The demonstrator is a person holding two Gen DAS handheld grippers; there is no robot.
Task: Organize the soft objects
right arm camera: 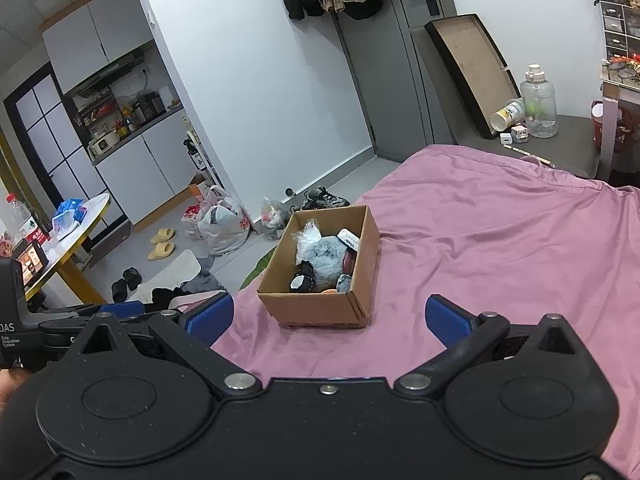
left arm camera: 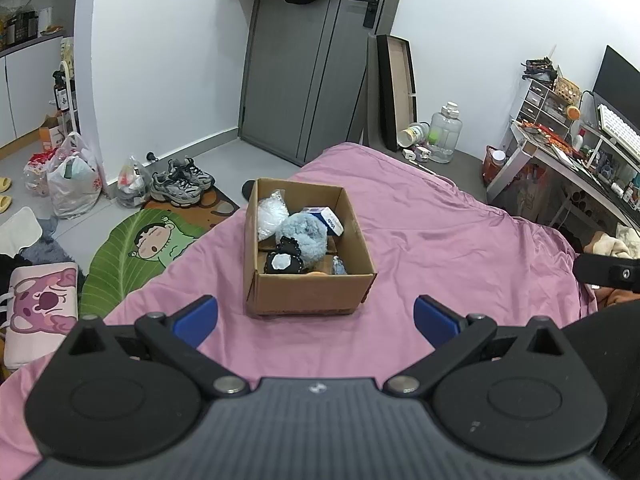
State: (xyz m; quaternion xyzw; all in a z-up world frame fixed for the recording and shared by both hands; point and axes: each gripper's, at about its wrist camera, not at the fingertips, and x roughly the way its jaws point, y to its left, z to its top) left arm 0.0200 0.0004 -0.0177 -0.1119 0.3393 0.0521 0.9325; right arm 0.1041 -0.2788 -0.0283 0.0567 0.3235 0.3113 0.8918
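Both grippers, left (left arm camera: pixel 316 320) and right (right arm camera: pixel 330 320), hang wide and empty near the cardboard box (left arm camera: pixel 308 294). Inside, the blue fluffy plush (left arm camera: pixel 306 240) looks light and squashy; I'd pinch its top.

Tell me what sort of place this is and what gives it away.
Most likely a small studio flat: a bed with a pink sheet sits a few steps from the entry door, a desk with a keyboard stands to one side, and a kitchen counter shows past the wall.
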